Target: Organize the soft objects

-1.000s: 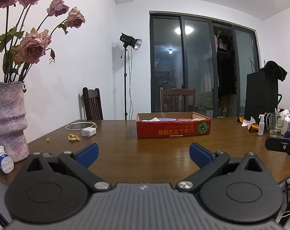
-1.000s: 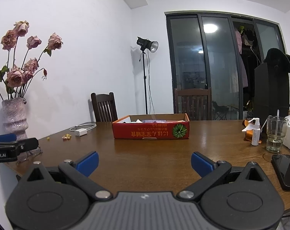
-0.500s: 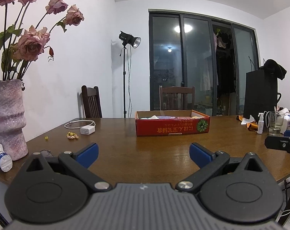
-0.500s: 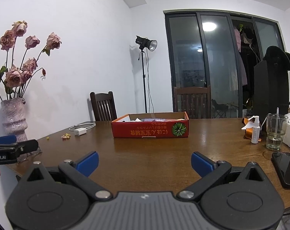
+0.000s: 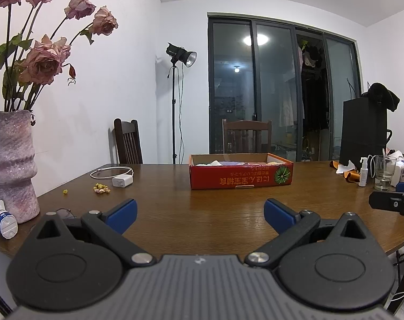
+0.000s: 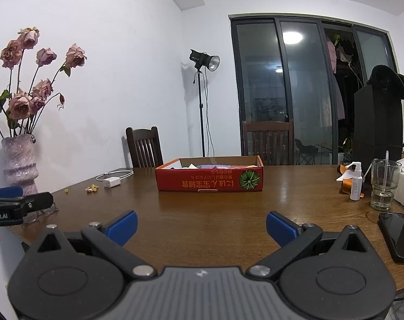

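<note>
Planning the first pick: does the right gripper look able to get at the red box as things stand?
Probably yes. The right gripper is open and empty, and only bare table lies between it and the red box, whose top is open.

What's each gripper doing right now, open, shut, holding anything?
Left gripper: open, jaws wide apart, holding nothing, above the table.
Right gripper: open, jaws wide apart, holding nothing.
</note>
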Demonstrator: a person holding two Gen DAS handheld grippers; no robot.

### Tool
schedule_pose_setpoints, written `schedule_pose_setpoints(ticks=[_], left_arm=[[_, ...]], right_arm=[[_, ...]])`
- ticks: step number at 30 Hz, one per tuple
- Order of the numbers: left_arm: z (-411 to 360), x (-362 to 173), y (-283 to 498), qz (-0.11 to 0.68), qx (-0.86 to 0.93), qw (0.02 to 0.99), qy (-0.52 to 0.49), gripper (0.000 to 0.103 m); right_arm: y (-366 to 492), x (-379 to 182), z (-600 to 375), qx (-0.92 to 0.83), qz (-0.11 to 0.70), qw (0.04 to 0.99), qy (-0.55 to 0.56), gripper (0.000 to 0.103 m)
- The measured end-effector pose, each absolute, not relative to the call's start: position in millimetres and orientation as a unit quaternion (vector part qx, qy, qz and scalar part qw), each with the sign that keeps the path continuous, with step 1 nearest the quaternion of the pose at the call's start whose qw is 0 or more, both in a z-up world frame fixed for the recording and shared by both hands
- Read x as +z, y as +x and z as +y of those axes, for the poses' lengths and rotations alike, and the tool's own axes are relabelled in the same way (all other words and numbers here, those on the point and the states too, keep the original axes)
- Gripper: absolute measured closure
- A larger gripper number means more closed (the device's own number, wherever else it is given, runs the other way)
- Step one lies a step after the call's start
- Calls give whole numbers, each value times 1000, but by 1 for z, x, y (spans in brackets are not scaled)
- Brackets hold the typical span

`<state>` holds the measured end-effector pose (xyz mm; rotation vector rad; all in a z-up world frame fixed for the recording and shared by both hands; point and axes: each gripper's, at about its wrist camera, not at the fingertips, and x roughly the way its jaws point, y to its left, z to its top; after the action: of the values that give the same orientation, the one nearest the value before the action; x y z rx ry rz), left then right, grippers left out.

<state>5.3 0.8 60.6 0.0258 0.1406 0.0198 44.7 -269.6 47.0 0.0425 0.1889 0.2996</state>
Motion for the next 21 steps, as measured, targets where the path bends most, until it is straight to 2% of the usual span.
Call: schedule_pose_setpoints(ticks=[21], left_arm=[[0,60,3,67,2,998,19,0]], right_arm=[[45,47,-270,149,94,984,21,0]])
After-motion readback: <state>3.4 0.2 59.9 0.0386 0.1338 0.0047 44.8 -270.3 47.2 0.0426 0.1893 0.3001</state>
